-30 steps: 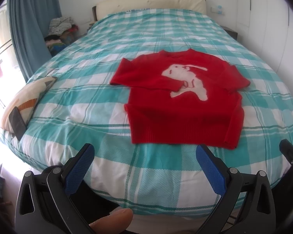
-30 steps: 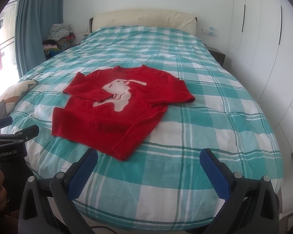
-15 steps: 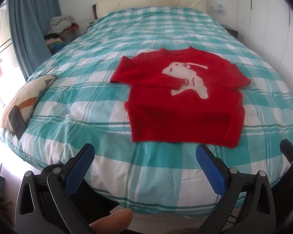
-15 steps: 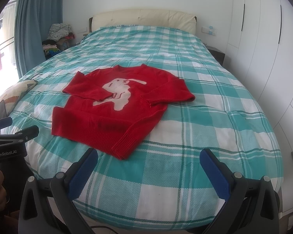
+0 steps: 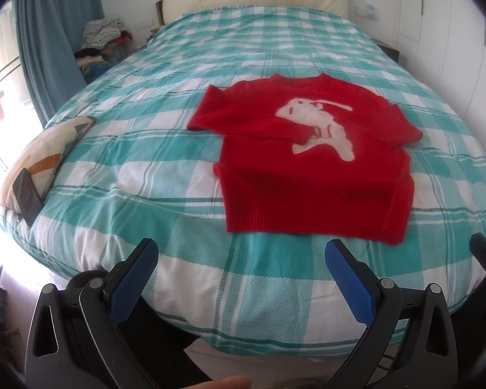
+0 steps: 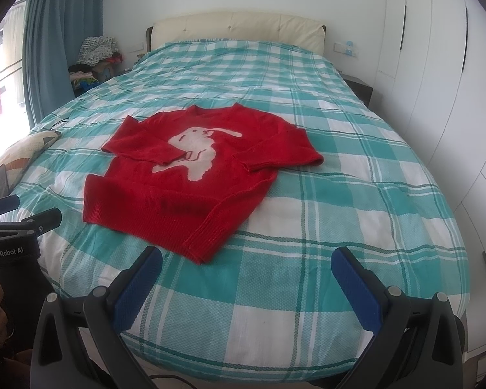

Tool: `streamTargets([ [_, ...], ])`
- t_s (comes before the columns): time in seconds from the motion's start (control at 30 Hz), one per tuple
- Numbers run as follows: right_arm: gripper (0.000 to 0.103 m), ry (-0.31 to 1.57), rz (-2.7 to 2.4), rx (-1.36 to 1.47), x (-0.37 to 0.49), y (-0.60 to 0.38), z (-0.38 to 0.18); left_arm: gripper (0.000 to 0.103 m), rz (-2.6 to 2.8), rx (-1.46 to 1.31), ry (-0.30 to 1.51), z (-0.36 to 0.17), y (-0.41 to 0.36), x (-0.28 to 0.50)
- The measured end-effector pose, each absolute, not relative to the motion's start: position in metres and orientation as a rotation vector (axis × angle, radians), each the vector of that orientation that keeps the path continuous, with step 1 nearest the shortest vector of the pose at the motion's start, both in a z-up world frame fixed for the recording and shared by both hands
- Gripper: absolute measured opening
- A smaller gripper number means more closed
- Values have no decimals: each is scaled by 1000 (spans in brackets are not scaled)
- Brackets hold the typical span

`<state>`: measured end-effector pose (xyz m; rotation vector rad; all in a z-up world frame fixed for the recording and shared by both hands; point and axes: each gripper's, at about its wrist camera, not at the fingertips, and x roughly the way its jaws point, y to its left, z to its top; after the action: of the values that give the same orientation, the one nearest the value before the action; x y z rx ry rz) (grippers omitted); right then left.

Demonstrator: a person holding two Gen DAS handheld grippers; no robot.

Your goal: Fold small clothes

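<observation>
Folding is barely starting — one sleeve is lying across the red sweater (image 5: 311, 168); both tongs, left (image 5: 241, 278) and right (image 6: 248, 287), are hovering spread, empty.

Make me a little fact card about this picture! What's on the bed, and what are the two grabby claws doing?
Place: bed with a teal and white checked cover
Clothing: red sweater lying flat, front up, with a pale animal picture
Sleeves: one folded across the chest, the other lying out to the side
Left gripper: open, empty, short of the sweater
Right gripper: open, empty, near the hem
Also there: cushion with a phone on it
</observation>
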<state>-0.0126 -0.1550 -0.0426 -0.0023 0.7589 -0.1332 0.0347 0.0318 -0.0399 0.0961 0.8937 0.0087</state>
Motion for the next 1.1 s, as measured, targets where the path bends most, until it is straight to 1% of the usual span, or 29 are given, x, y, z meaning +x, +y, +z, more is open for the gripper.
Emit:
streamTargets([
  [0.2,103,802,-156,-25,4,-160,-60,103,15,-16,959,-64,76,72],
  [0.33,103,842,-76,23,32,-152,-77,102,-44,-49,1019,-92,87,115],
  [0.4,103,844,-39,45,50,-143,-87,101,-80,-76,1075,-110,86,133],
  [0.43,103,853,-37,49,61,-138,-94,97,-99,-100,1114,-118,84,139],
  [0.47,103,860,-36,50,71,-133,-101,82,-130,-126,1140,-124,81,143],
  [0.5,103,865,-36,44,79,-128,-107,72,-160,-136,1165,-128,77,145],
  [0.57,102,897,-59,6,95,-122,-121,30,-185,-119,1192,-133,68,147],
  [0.6,100,913,-71,4,99,-124,-127,18,-195,-113,1187,-132,66,146],
  [0.63,87,928,-74,18,100,-128,-131,4,-213,-113,1186,-130,64,143],
  [0.67,60,949,-74,40,99,-135,-134,4,-226,-114,1181,-127,66,140],
  [0.73,35,966,-66,114,89,-155,-135,3,-258,-123,1163,-117,72,130],
  [0.77,29,962,-70,148,82,-166,-132,3,-280,-133,1161,-112,78,125],
  [0.83,24,969,-88,197,66,-187,-126,3,-300,-139,1162,-105,88,114],
  [0.93,24,990,-91,259,50,-212,-121,5,-325,-144,1177,-106,95,105],
  [1.0,25,1006,-57,281,47,-216,-122,8,-326,-113,1176,-109,92,104],
  [1.03,26,1006,-32,300,48,-217,-122,12,-317,-94,1171,-110,90,103],
  [1.07,37,1003,-8,320,48,-216,-123,16,-312,-85,1165,-110,90,102],
  [1.1,45,993,13,342,48,-216,-123,20,-315,-88,1158,-111,90,102],
])
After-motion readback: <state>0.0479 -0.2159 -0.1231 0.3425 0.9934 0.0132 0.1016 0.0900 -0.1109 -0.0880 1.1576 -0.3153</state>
